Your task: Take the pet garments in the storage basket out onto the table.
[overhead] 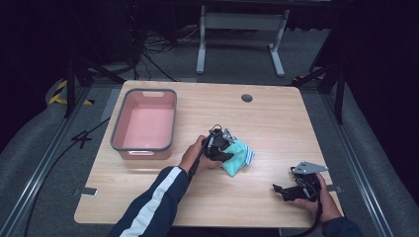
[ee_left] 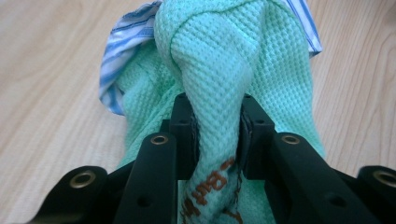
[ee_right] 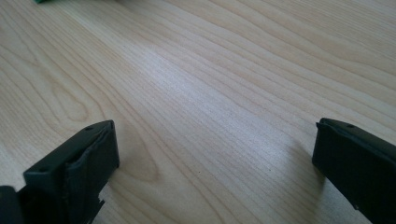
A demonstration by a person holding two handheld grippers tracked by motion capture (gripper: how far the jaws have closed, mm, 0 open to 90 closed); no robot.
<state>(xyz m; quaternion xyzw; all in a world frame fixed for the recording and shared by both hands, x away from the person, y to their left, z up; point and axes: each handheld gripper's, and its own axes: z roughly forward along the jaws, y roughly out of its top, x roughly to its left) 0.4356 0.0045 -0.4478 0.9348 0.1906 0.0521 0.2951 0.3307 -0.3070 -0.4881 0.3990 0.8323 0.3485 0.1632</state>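
Now we have the green cloth (ee_left: pixel 219 70) pinched in our left hand-held gripper (ee_left: pixel 217 140). Its two black jaws squeeze a bunched fold of the cloth between them, so they are nearly closed. A blue striped cloth (ee_left: pixel 116 60) peeks out behind the green one, just past the jaws. Both lie on the worktop (overhead: pixel 276 123) under this hand-held gripper.

Our right hand-held gripper (overhead: pixel 291 190) rests off to the side, well apart from the cloths. Its jaws stand wide open with nothing between them.

We think the grab is done. Next we likely lift the cloth and carry it to the pink bin (overhead: pixel 116 128), which sits far off on the other side of the left hand-held gripper. We must keep the squeeze tight so nothing slips.
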